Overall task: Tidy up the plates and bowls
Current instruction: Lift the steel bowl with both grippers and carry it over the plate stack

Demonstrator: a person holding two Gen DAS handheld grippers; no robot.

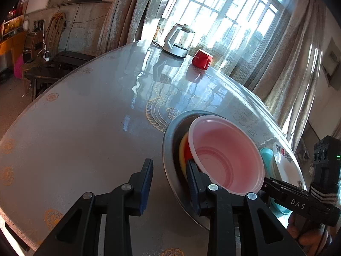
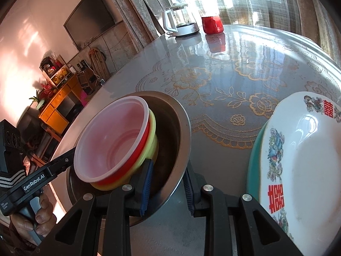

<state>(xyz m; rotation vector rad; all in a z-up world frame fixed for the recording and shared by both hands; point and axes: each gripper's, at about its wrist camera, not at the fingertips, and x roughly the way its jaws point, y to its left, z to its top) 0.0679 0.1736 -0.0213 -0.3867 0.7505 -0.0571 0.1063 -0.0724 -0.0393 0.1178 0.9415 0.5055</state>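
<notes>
Clear bowl (image 2: pixel 110 140) nested in red, yellow bowls (tilted), steel basin (image 2: pixel 177 132)

A white electric kettle (image 1: pixel 178 41) stands near the table's (image 1: pixel 89 115) far edge, a red mug (image 1: pixel 201 59) just beside it, curtains (image 1: pixel 127 10) behind, television (image 2: pixel 92 26) on the wall.

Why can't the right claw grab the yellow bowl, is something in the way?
Yes. The right claw straddles the metal bowl rim, one finger inside by the yellow bowl, one outside. A red bowl and a clear bowl sit nested inside it.
</notes>
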